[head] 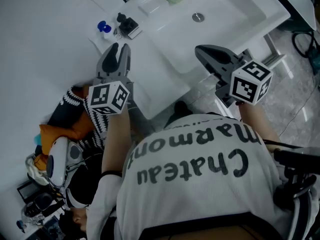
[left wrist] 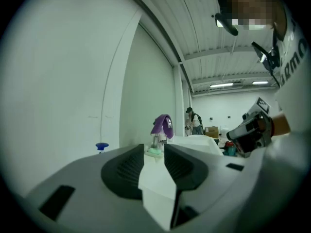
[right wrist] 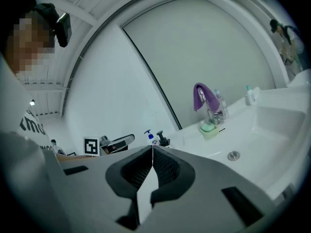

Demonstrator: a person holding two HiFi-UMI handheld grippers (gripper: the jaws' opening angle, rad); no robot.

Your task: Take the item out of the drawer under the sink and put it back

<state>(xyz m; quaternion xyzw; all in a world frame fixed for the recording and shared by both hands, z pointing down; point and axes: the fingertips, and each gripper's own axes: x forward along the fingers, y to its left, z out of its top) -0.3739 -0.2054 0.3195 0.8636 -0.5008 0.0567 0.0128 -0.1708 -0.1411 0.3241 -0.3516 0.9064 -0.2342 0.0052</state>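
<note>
The white sink counter (head: 150, 69) runs across the head view, with the basin (head: 235, 6) and its drain (head: 198, 17) at the upper right. No drawer and no item from it show in any view. My left gripper (head: 119, 48) hovers over the counter's left part. A clear gap stands between its jaws (left wrist: 154, 147), and nothing is in it. My right gripper (head: 201, 50) hangs at the basin's front edge. Its fingertips meet (right wrist: 152, 147), with nothing between them.
A tap draped with a purple cloth (right wrist: 201, 95) and a green soap (right wrist: 207, 127) stand behind the basin. A blue-capped bottle (head: 104, 27) and a black pump bottle (head: 122, 19) sit on the counter's left end. Clothes and bags (head: 70, 126) lie piled on the floor at the left.
</note>
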